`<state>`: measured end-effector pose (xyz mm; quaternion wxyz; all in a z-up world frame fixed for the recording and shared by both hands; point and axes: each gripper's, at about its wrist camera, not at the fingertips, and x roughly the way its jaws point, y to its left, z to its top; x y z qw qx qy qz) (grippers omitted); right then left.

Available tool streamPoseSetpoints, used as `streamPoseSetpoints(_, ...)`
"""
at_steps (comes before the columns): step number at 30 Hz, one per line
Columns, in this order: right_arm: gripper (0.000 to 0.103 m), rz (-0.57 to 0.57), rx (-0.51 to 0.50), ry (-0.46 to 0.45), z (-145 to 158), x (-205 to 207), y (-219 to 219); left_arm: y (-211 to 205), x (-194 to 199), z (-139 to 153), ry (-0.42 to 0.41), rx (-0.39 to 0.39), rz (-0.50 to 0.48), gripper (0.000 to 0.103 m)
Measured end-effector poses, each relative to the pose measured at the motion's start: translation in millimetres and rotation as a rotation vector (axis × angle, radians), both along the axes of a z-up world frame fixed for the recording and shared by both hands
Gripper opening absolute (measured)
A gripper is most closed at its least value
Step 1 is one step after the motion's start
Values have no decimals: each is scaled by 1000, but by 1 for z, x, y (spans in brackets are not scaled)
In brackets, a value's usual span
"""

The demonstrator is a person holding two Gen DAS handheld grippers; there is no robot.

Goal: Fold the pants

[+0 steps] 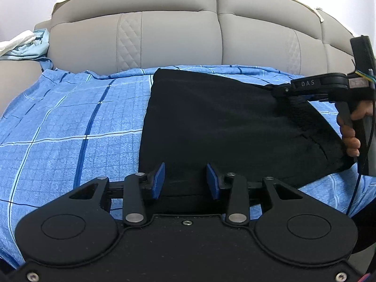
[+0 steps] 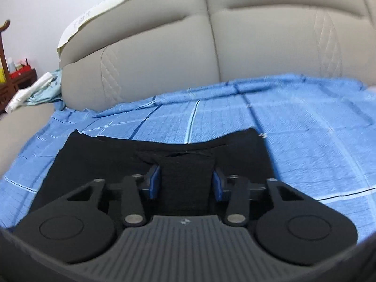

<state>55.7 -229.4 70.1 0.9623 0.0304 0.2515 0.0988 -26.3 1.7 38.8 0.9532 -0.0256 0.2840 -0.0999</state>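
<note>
a: start with the big picture. where are your pants?

b: the black pants lie on the blue checked sheet in front of the beige cushioned backrest. in the left wrist view they already form a compact dark block, so you seem to have at least one fold behind you. the near edge and the left edge lie flat and fairly straight.

a: so what's left for you?

b: the right end. the ribbed waistband is raised off the sheet there, and the cloth slopes from it down to the flat part. i judge you're in the middle of carrying that end across, or about to lay it down. until it lands and gets smoothed, the fold isn't finished.

a: and your right gripper?

b: its jaws are part open, with the ribbed band standing between the blue pads. from the right wrist view the pads sit just beside the cloth; i can't tell whether they truly press on it. the left wrist view shows the band hanging from that gripper's tip, so something is bearing it.

a: your left gripper?

b: part open too, hovering over the near edge of the pants. the pads are apart and nothing is pinched between them.
</note>
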Motion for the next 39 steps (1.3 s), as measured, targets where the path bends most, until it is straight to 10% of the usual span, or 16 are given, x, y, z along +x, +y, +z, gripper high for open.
streamPoseSetpoints(14,44,-137,-223,-113,11,4,-6,-5,0,26,19,-122,-143,40)
streamPoseSetpoints(19,64,-135,-230,-116,9,8,-14,23,44,46,-34,-179,-70,48)
streamPoseSetpoints(27,87,-134,-176,-41,7,24,-35,28,130,35,35,-164,-27,53)
streamPoseSetpoints(32,89,-82,60,69,1,40,-73,29,163,20,112,-214,-36,56)
streamPoseSetpoints(39,81,42,79,79,-2,40,-82,45,203,3,206,-409,-71,67)
